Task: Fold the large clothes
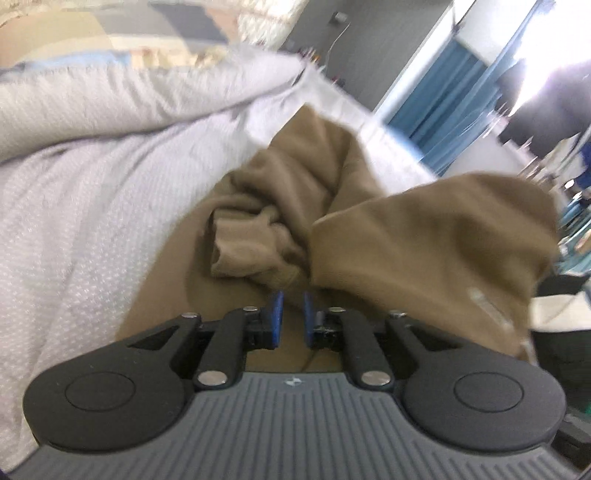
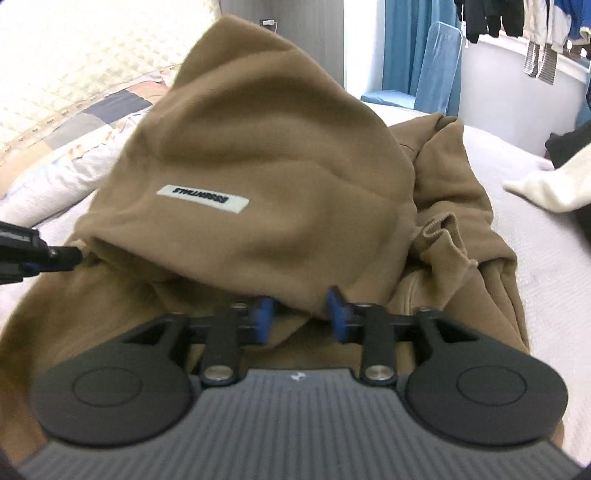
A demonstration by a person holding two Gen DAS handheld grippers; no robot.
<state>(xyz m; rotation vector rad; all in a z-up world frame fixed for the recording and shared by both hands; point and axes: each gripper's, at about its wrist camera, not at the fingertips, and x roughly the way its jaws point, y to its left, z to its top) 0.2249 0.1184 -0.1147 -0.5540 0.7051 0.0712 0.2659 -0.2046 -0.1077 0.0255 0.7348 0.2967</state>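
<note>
two hand-held grippers work over a tan hoodie (image 2: 266,147) that lies crumpled on a bed. the right hand-held gripper (image 2: 300,314) has its blue pads (image 2: 263,317) standing fairly wide apart, and the lower edge of the hoodie's hood drapes into the gap between them; the pads do not press on the cloth. the left hand-held gripper (image 1: 292,319) has its blue pads (image 1: 276,317) set narrowly apart with nothing clamped between them, and it hovers just above the tan fabric. in the right wrist view, the tip of the left hand-held gripper (image 2: 64,254) reaches the left edge of the hood.

the hood stands up in a peak, and a white label (image 2: 202,198) with dark lettering sits on it. to the right of the hood lie a bunched sleeve and its ribbed cuff (image 2: 439,229). the hoodie rests on a pale textured bed cover (image 1: 74,206). a white garment (image 2: 550,184) lies on the bed near the right edge. beyond hang blue curtains (image 2: 406,44), and clothes (image 2: 517,22) hang by the window.
</note>
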